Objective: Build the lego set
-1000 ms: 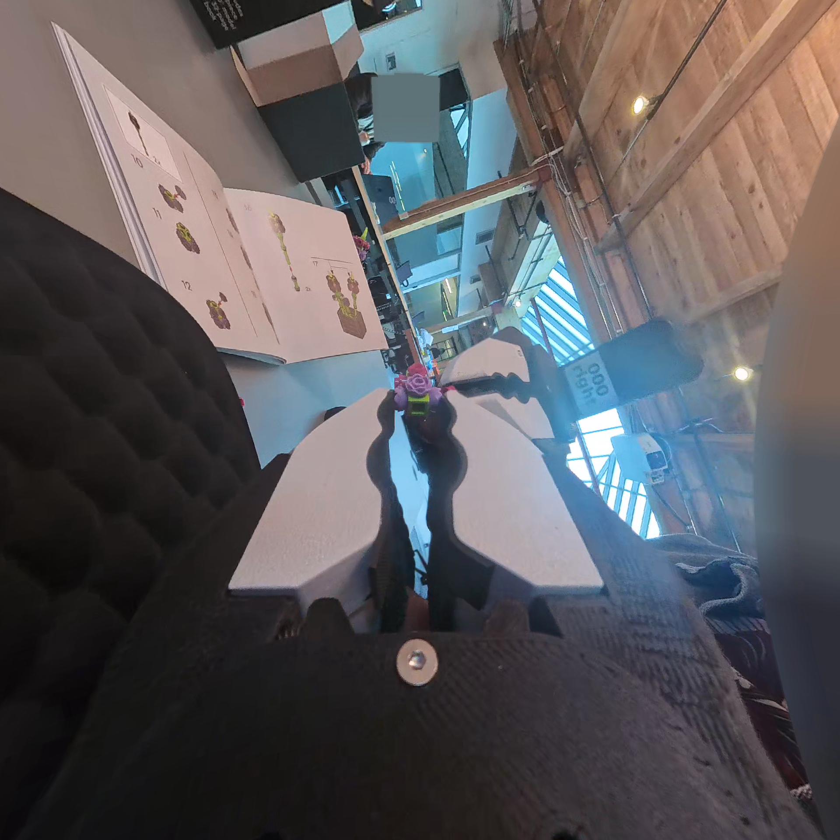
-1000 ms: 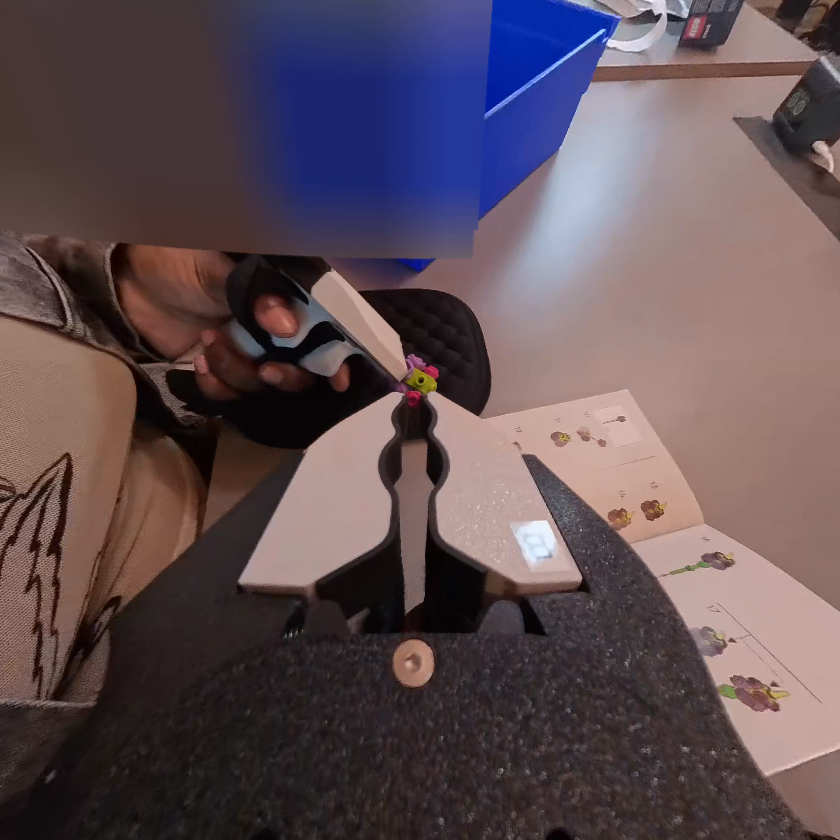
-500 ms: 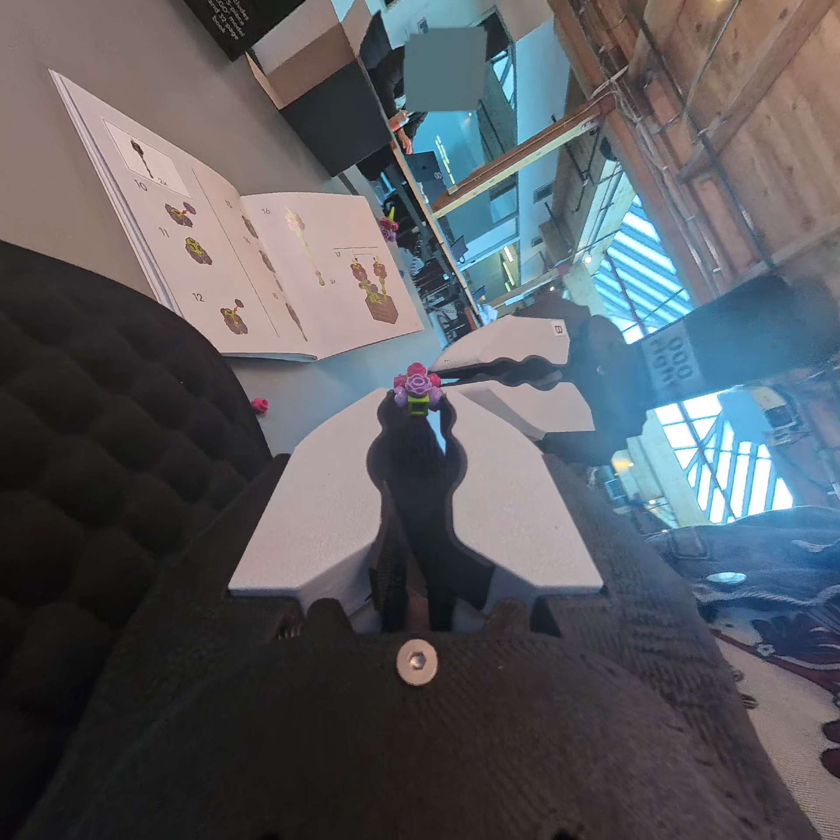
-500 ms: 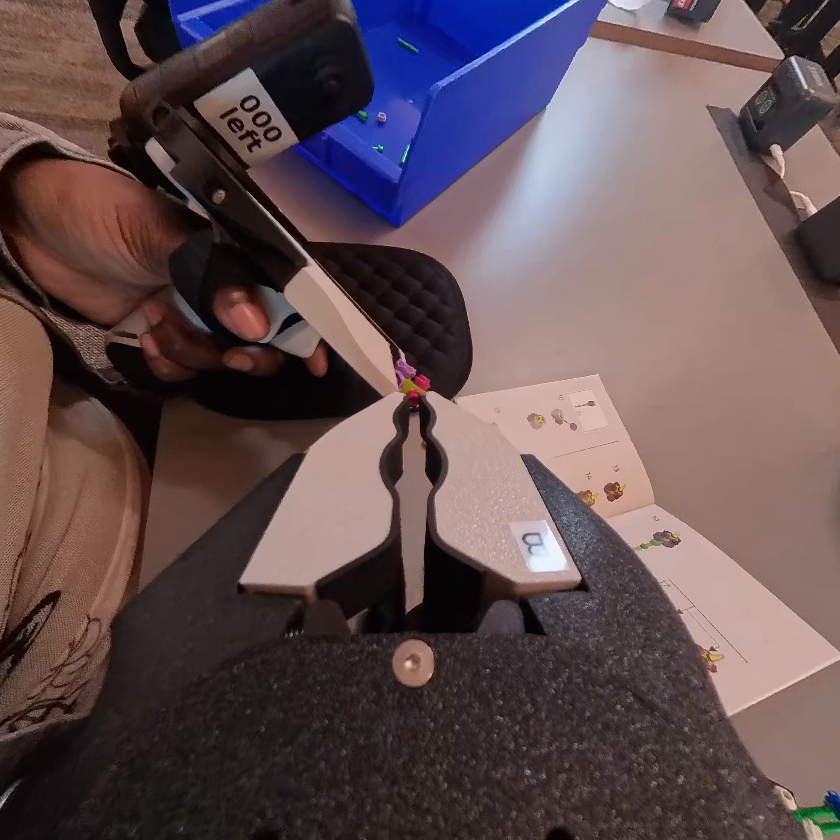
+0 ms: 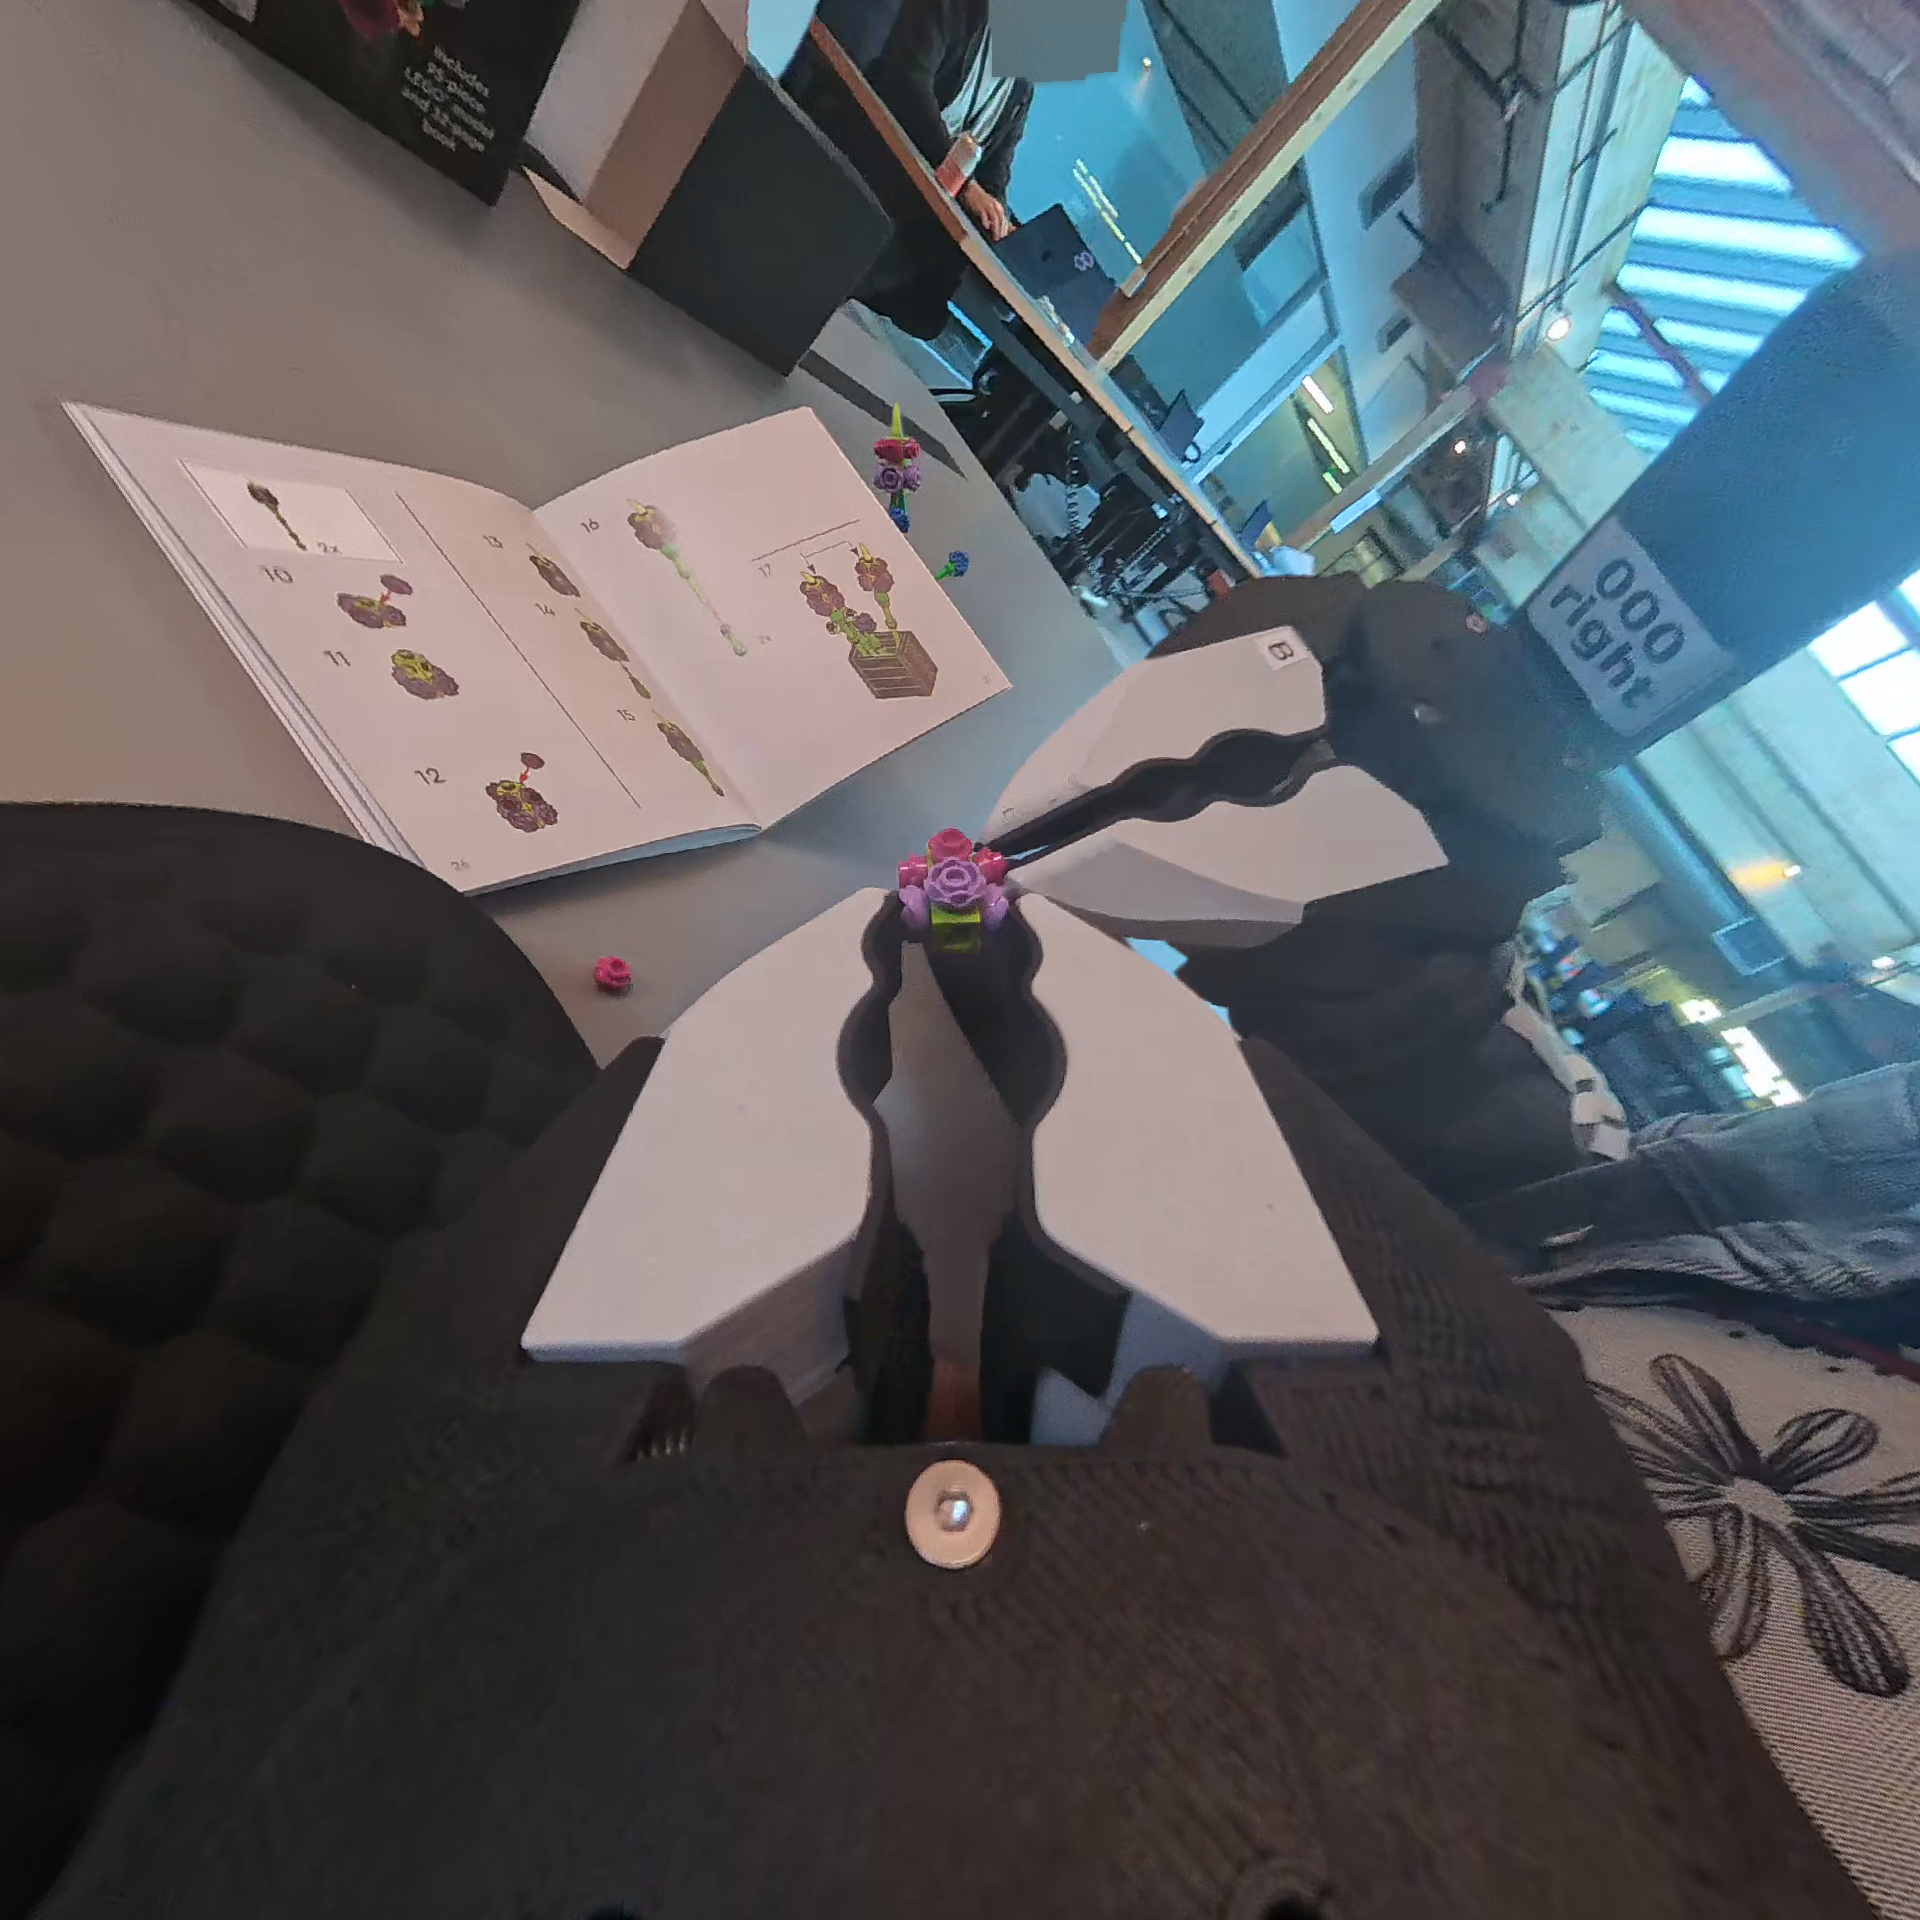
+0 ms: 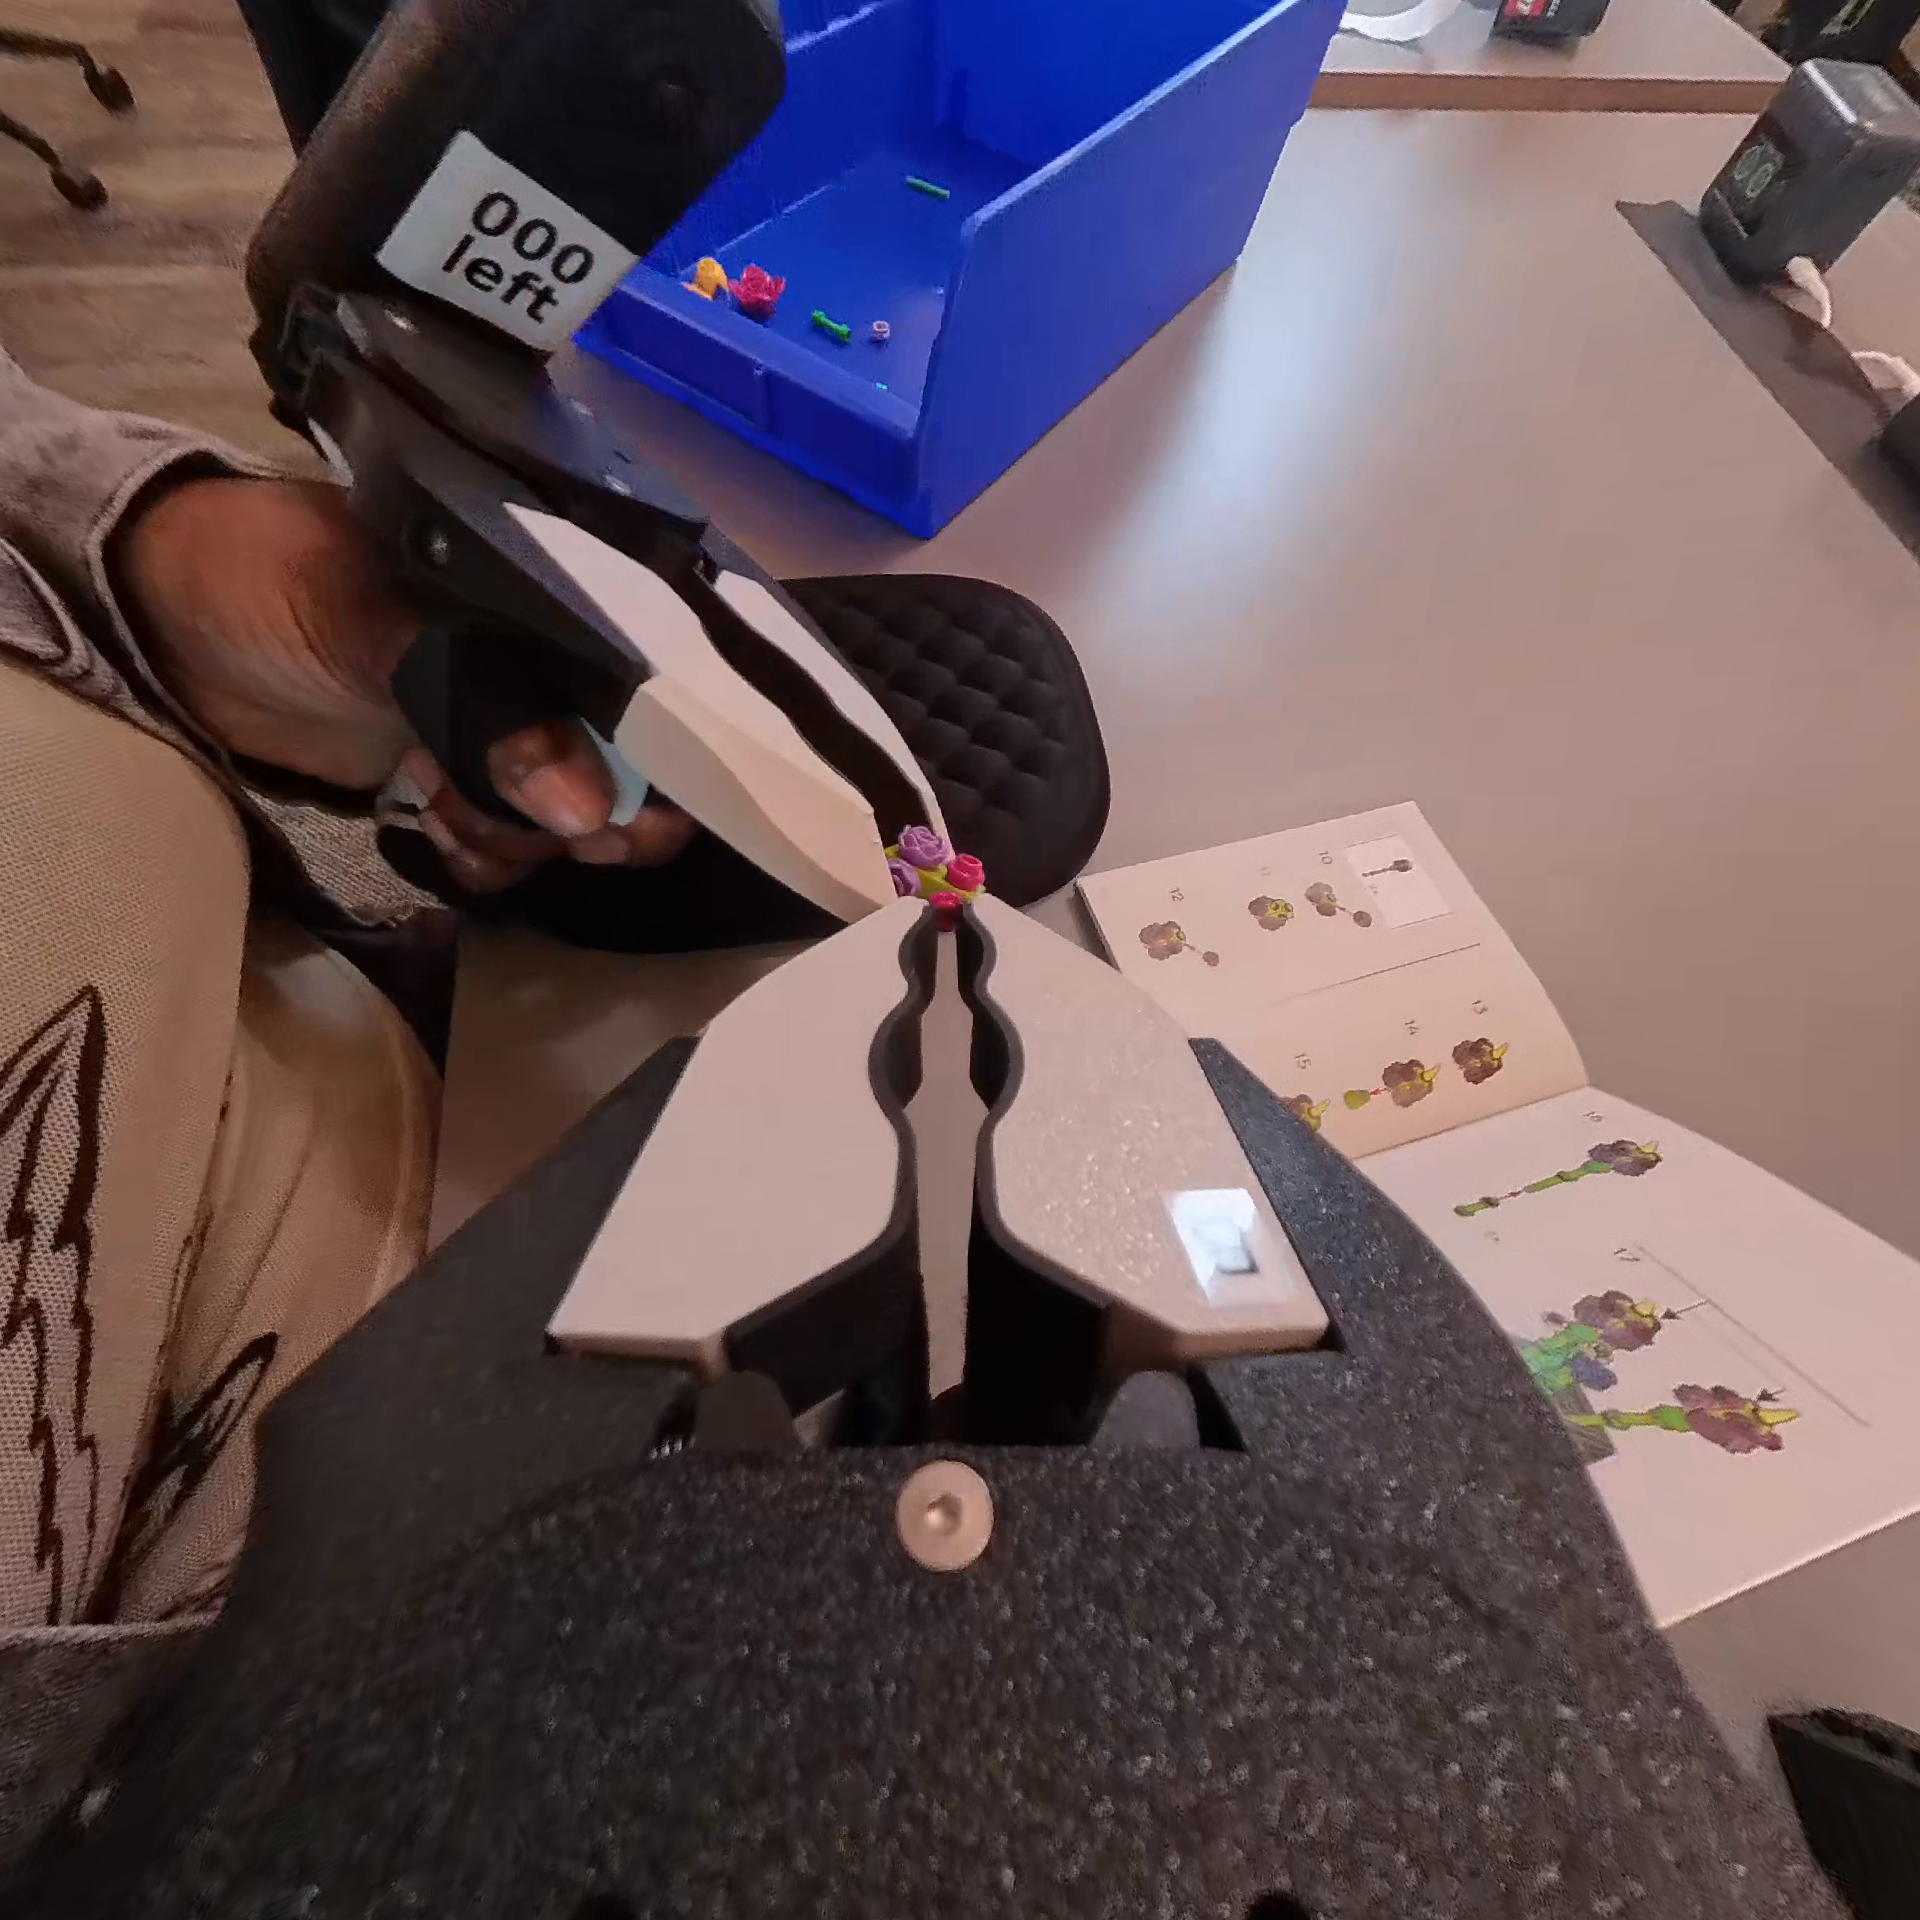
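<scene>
My left gripper [image 5: 951, 912] is shut on a small flower cluster [image 5: 954, 891] of purple and magenta blooms on a lime green piece. My right gripper [image 6: 945, 916] is shut on a magenta flower piece [image 6: 945, 906] that touches the side of the cluster [image 6: 928, 864]. The two grippers meet tip to tip above the table. In the left wrist view the right gripper [image 5: 1006, 860] comes in from the right. In the right wrist view the left gripper [image 6: 906, 868] comes in from the upper left, held by a hand [image 6: 281, 644].
An open instruction booklet [image 5: 540, 644] lies on the grey table [image 6: 1455, 520]. A loose magenta flower [image 5: 613, 974] lies by a black quilted pad [image 5: 208, 1091]. A built flower stem [image 5: 896, 473] stands beyond the booklet. A blue bin [image 6: 997, 343] holds several small pieces. Boxes [image 5: 727, 187] stand at the back. Only a small space, under 4 cm, lies between the two pairs of fingers.
Both grippers have stayed tip to tip on the cluster while tilting together. The views now look down more at the table, booklet and blue bin.
</scene>
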Demonstrator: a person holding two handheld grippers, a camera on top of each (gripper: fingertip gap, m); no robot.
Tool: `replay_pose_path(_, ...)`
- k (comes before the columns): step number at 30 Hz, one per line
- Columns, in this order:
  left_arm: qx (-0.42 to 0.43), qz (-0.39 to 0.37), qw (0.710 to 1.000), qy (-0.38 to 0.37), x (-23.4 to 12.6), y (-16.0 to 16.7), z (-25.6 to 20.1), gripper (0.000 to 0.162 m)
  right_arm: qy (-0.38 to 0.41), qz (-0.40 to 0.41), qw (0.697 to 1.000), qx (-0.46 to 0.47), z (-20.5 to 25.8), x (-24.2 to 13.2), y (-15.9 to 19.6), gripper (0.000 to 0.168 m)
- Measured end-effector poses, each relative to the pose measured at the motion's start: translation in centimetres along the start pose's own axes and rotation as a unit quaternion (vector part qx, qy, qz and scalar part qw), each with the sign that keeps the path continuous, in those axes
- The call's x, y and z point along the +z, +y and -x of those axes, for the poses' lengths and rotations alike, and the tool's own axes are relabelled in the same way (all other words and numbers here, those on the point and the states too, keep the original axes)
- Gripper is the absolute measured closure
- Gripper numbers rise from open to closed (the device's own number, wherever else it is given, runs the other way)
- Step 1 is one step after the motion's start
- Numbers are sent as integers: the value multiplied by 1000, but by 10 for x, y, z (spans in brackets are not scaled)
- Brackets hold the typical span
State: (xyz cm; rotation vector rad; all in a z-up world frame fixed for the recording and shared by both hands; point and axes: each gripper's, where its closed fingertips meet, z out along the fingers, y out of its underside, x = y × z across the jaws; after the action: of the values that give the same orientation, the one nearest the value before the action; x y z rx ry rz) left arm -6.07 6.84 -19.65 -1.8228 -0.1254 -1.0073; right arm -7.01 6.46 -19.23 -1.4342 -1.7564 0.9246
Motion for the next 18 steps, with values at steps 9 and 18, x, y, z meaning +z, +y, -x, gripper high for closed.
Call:
replay_pose_path(9, 107, 14, 993, -37, 2, 1, -3, 145, 44, -38, 998, 16, 0, -6, 1, 165)
replay_pose_path(18, 134, -2, 990, -34, 1, -2, -9, 145, 65, -104, 991, 62, 1, -10, -5, 165)
